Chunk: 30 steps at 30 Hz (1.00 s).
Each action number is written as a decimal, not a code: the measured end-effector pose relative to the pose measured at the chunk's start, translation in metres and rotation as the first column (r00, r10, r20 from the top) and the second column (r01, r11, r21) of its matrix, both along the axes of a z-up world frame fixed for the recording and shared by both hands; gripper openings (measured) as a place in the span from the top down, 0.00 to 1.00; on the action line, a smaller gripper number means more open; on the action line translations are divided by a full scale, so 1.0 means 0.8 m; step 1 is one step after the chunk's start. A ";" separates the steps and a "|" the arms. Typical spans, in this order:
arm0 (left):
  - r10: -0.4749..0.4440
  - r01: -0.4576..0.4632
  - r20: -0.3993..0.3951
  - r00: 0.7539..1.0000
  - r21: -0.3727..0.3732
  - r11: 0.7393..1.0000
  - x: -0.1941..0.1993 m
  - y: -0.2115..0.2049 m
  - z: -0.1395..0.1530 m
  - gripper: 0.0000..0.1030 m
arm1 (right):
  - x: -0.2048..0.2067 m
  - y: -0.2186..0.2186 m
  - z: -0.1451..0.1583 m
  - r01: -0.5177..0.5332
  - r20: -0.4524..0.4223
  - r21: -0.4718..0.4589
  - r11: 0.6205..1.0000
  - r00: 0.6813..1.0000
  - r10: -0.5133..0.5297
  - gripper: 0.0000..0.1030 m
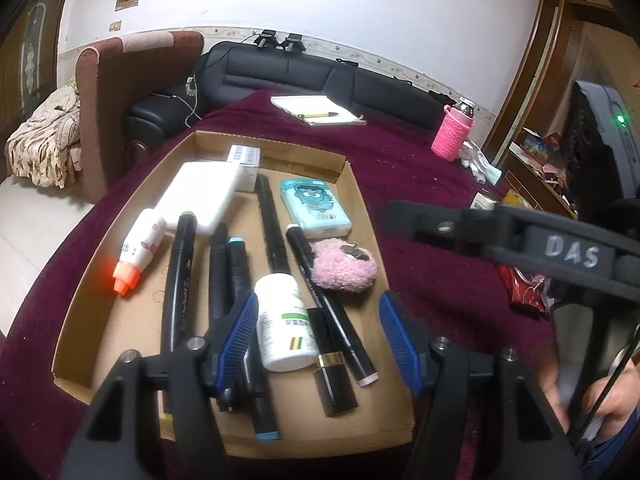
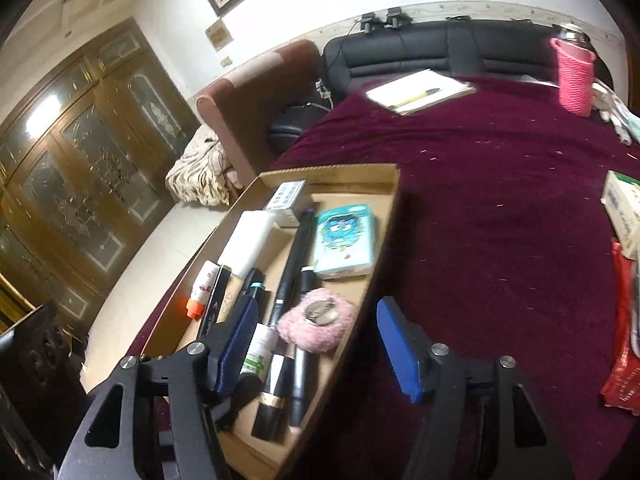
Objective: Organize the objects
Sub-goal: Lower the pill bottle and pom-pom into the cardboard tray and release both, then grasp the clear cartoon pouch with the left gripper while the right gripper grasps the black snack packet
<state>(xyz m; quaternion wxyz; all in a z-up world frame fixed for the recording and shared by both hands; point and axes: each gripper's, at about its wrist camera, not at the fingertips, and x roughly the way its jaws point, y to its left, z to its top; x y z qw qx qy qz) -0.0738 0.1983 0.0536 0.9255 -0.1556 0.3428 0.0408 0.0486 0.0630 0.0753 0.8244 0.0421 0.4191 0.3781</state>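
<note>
Both tools: left tool [image 1: 316,332] and right tool [image 2: 316,344] spread apart, gripping nothing
Tray [image 1: 360,200]: centre frame, packed full
White bottle [image 1: 284,324]: lower centre, could roll, knock markers [image 1: 180,280]

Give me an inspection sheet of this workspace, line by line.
Surface: maroon cloth covers the table.
Job's things: cardboard tray holds markers, white pill bottle, glue bottle, pink fluffy pouch, teal tissue pack, lipstick.
Clutter: notebook with pen, pink-sleeved bottle, red packet.
Grippers: left gripper and right gripper open, empty.
Cables: white cable on the sofa.
Surroundings: black sofa, wooden doors.
</note>
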 end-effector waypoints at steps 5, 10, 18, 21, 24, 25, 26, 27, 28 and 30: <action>-0.035 0.035 0.004 0.999 0.026 0.999 0.005 -0.022 0.013 0.36 | 0.011 -0.071 0.015 0.089 0.003 0.029 0.996 0.996 -0.089 0.30; -0.113 0.113 -0.006 0.994 0.048 0.992 0.021 -0.061 0.024 0.33 | 0.033 -0.182 0.027 0.259 -0.007 0.061 0.964 0.966 -0.259 0.30; -0.278 0.280 -0.031 0.960 0.083 0.956 0.053 -0.149 0.035 0.27 | 0.063 -0.358 0.004 0.607 -0.044 -0.076 0.791 0.791 -0.611 0.25; -0.330 0.334 -0.053 0.942 0.090 0.938 0.068 -0.179 0.034 0.27 | 0.076 -0.386 -0.032 0.619 -0.162 -0.106 0.778 0.762 -0.628 0.25; -0.367 0.373 -0.084 0.927 0.087 0.924 0.087 -0.203 0.033 0.26 | 0.083 -0.386 -0.051 0.589 -0.227 -0.064 0.805 0.777 -0.587 0.25; -0.372 0.379 -0.092 0.924 0.083 0.922 0.092 -0.207 0.034 0.26 | 0.086 -0.382 -0.053 0.582 -0.226 -0.064 0.811 0.783 -0.579 0.25; -0.379 0.386 -0.098 0.920 0.071 0.920 0.101 -0.214 0.037 0.25 | 0.089 -0.380 -0.055 0.578 -0.222 -0.076 0.812 0.784 -0.579 0.25; -0.384 0.391 -0.102 0.918 0.059 0.919 0.107 -0.218 0.039 0.23 | 0.093 -0.378 -0.062 0.581 -0.224 -0.094 0.809 0.779 -0.586 0.25; -0.388 0.394 -0.106 0.915 0.044 0.918 0.114 -0.221 0.041 0.21 | 0.095 -0.380 -0.068 0.582 -0.236 -0.086 0.809 0.777 -0.584 0.25; -0.403 0.406 -0.115 0.908 0.000 0.914 0.133 -0.233 0.045 0.17 | 0.094 -0.388 -0.074 0.587 -0.220 -0.059 0.808 0.782 -0.584 0.42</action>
